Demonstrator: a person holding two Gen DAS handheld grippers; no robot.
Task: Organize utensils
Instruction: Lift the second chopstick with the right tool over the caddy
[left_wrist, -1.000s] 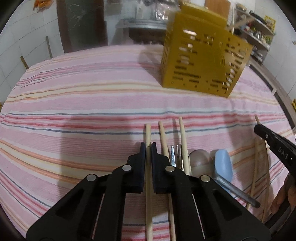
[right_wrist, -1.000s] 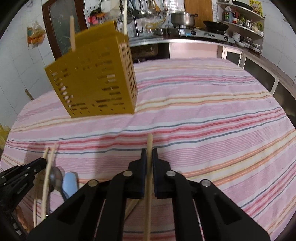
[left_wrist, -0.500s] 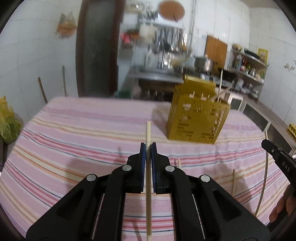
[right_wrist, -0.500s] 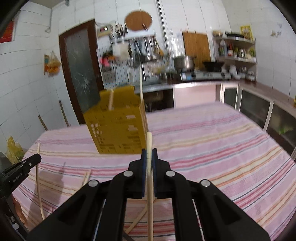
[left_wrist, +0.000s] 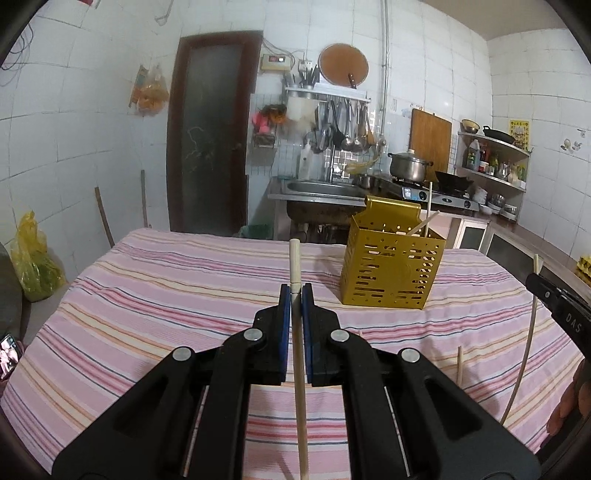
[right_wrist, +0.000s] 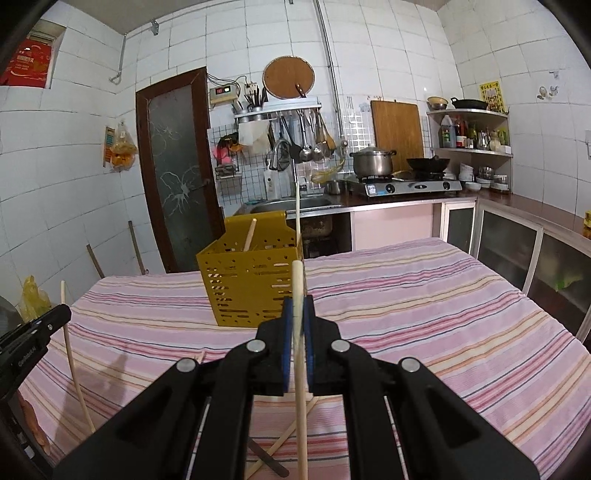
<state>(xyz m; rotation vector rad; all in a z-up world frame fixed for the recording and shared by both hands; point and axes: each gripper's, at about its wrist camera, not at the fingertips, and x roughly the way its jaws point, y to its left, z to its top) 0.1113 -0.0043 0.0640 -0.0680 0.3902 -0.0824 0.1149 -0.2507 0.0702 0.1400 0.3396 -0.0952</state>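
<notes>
now lifted clear of the striped tablecloth (left_wrist: 155, 295) and tipped up from the earlier downward look at the utensil pile, so kitchen wall and sink fill the top of both views instead of cloth. yellow perforated utensil holder (left_wrist: 388, 275) upright mid-table, ahead and right in the left view, dead ahead in the right view (right_wrist: 251, 291), already holding a few chopsticks poking out the top. left gripper (left_wrist: 295, 291) clenched on one chopstick (left_wrist: 297, 354), stick running lengthwise between the blue pads, tip poking past them toward the holder. right gripper (right_wrist: 297, 306) likewise clamped on a second chopstick (right_wrist: 300, 369), tip overlapping the holder's front corner in view. each gripper visible at the edge of the other's camera with its stick hanging down. leftovers on the cloth: loose chopsticks (right_wrist: 284, 439) crossed near the bottom of the right view, plus a dark utensil handle (right_wrist: 267, 461), another short stick (left_wrist: 460, 365) in the left view. means both pickups look done and secure; judged phase = carry to holder, then drop sticks in from above. likely needs more height and tilting tips down over the rim; risk of catching the holder wall or knocking it.
</notes>
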